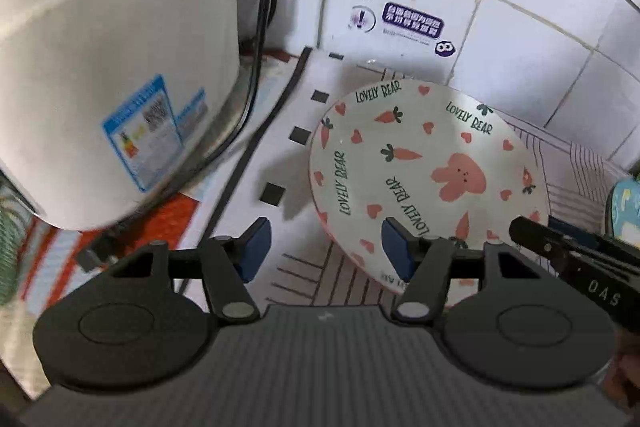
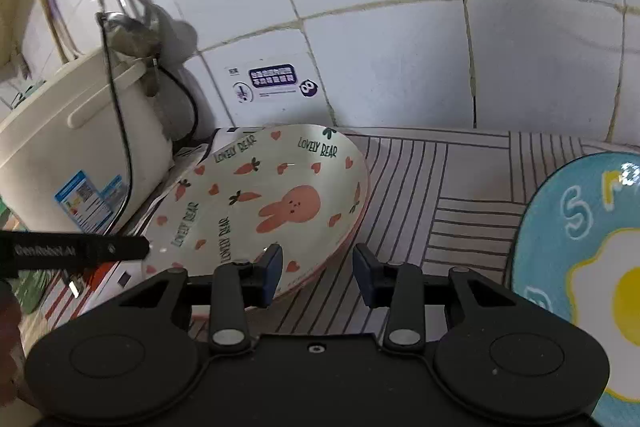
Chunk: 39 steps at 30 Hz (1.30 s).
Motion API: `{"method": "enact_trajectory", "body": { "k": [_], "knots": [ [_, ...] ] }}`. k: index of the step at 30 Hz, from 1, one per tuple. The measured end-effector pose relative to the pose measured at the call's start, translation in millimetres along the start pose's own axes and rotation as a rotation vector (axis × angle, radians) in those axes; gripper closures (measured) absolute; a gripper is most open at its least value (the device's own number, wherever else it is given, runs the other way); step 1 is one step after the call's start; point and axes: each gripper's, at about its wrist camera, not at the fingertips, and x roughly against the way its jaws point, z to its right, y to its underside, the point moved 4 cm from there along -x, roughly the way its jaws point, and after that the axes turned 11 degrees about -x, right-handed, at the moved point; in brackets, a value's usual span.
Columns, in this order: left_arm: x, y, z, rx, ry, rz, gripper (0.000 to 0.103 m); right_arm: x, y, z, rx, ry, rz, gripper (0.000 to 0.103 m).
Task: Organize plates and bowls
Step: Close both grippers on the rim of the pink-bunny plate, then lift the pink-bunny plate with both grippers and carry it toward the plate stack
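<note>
A white plate with a pink rabbit, carrots, hearts and "LOVELY BEAR" lettering (image 1: 424,167) lies on the patterned mat; it also shows in the right wrist view (image 2: 276,195). My left gripper (image 1: 326,247) is open, its jaws straddling the plate's near left edge. My right gripper (image 2: 318,273) is open and empty, its left finger over the plate's near right rim. A blue plate with a fried egg picture (image 2: 580,247) lies to the right; its edge shows in the left wrist view (image 1: 624,207).
A white rice cooker (image 1: 112,67) with a black cord stands at the left, also in the right wrist view (image 2: 76,147). A white tiled wall (image 2: 400,27) rises behind. A striped mat (image 2: 440,195) covers the counter. Utensils (image 2: 128,27) hang above the cooker.
</note>
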Motion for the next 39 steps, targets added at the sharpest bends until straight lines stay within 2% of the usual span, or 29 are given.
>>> {"method": "enact_trajectory", "body": {
  "k": [2, 4, 5, 7, 12, 15, 17, 21, 27, 29, 33, 36, 39],
  "knots": [
    [-8.3, -1.4, -0.2, 0.026, 0.024, -0.024, 0.057, -6.6, -1.8, -0.6, -0.004, 0.013, -0.003, 0.059],
    [-15.5, -1.9, -0.3, 0.058, 0.039, -0.062, 0.074, -12.7, -3.9, 1.8, -0.034, 0.014, -0.010, 0.060],
    [-17.4, -2.2, -0.8, 0.079, 0.046, -0.090, 0.076, -15.1, -4.7, 3.4, -0.055, 0.008, -0.016, 0.062],
    [-14.7, -3.2, -2.3, 0.118, 0.062, -0.113, 0.076, -22.4, -6.3, 7.7, -0.104, -0.003, -0.063, 0.074],
    [-15.5, -5.4, 0.4, 0.113, 0.095, -0.140, 0.085, -24.2, -7.1, 16.5, -0.150, -0.039, -0.090, 0.081],
    [-20.7, -5.3, -1.2, 0.153, 0.107, -0.145, 0.083, -26.5, -7.7, 17.2, -0.146, -0.053, -0.093, 0.081],
    [-22.8, -3.6, -0.2, 0.177, 0.081, -0.131, 0.078, -26.5, -7.6, 22.2, -0.185, -0.082, -0.087, 0.081],
    [-21.4, -2.7, 8.4, 0.182, 0.046, -0.097, 0.078, -25.7, -6.6, 24.0, -0.211, -0.091, -0.074, 0.081],
    [-14.2, -6.3, 12.8, 0.166, 0.004, -0.096, 0.078, -25.3, -10.4, 16.0, -0.120, -0.064, -0.093, 0.081],
    [-7.6, -6.1, 12.4, 0.198, 0.004, -0.116, 0.078, -22.3, -11.9, 16.2, -0.108, -0.081, -0.100, 0.080],
    [15.2, -4.9, 32.0, 0.157, -0.006, -0.077, 0.078, -7.1, -13.4, 18.8, -0.090, -0.120, -0.089, 0.080],
    [30.7, -5.8, 46.1, 0.144, 0.003, -0.077, 0.078, 7.1, -12.4, 21.7, -0.089, -0.137, -0.084, 0.080],
    [50.7, -8.9, 67.2, 0.079, 0.016, -0.050, 0.078, 26.6, -13.7, 27.1, -0.118, -0.146, -0.074, 0.080]
  ]
}}
